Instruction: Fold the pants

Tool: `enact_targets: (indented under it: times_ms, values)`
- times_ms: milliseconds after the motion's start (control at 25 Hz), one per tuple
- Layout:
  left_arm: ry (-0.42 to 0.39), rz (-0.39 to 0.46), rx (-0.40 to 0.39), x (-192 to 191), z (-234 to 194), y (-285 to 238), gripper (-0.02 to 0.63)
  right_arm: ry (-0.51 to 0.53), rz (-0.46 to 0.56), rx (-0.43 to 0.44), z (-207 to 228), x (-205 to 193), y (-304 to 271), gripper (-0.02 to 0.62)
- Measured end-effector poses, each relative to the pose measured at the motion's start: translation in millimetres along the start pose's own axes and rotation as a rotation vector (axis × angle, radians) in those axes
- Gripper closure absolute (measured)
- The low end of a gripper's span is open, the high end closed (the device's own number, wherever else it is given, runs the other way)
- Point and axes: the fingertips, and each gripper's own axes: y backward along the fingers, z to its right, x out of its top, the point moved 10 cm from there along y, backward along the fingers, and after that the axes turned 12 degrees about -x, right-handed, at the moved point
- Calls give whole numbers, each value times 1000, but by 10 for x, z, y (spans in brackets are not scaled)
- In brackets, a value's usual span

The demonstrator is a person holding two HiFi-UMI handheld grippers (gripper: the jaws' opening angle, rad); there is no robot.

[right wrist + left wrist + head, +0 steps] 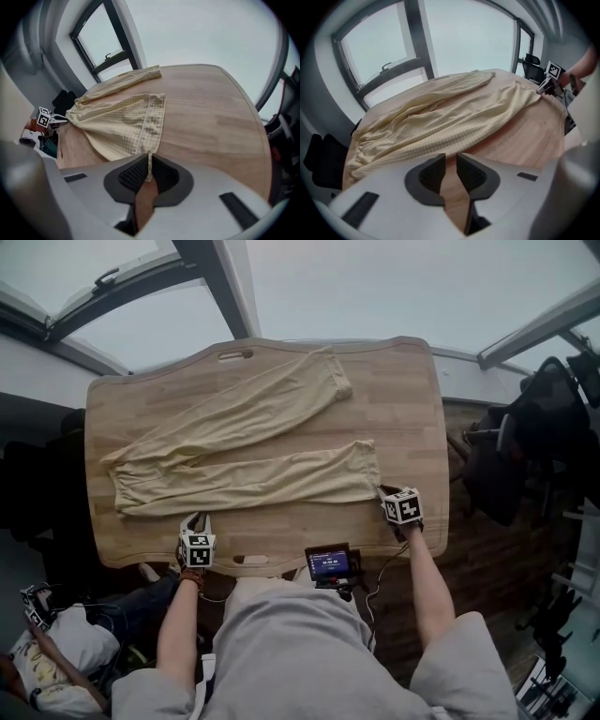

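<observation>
Pale yellow pants lie spread on the wooden table, with the waist at the left and both legs running right. The far leg slants toward the back edge. My right gripper is at the near leg's hem. In the right gripper view it is shut on the corner of that hem. My left gripper points down at the table just short of the waist's near edge. In the left gripper view its jaws stand slightly apart with only bare wood between them, and the pants lie ahead.
A small device with a lit screen sits at the table's near edge. A black chair stands to the right. Bags lie on the floor at the lower left. A handle slot is cut near the table's far edge.
</observation>
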Motion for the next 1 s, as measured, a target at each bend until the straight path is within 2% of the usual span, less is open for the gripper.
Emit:
enact_targets:
  times_ms: [200, 320, 440, 640, 760, 840, 1000]
  values:
    - [-137, -47, 38, -138, -131, 175, 529, -5, -89, 67, 390, -326, 206, 571]
    - [-223, -106, 88, -386, -306, 285, 522, -99, -100, 34, 598, -509, 344, 569]
    - [-281, -160, 158, -613, -700, 373, 509, -153, -105, -38, 617, -466, 421, 569]
    - [-235, -208, 248, -1062, -1568, 625, 502, -135, -100, -233, 385, -223, 460, 569]
    - [-221, -246, 238, -1244, -1896, 601, 477, -143, -95, -335, 272, -112, 548, 571]
    - [-194, -250, 232, -1337, -2018, 551, 476, -138, -104, -371, 200, -55, 616, 571]
    - [-125, -183, 203, -1354, -2201, 494, 477, -121, -122, -405, 104, 42, 680, 570]
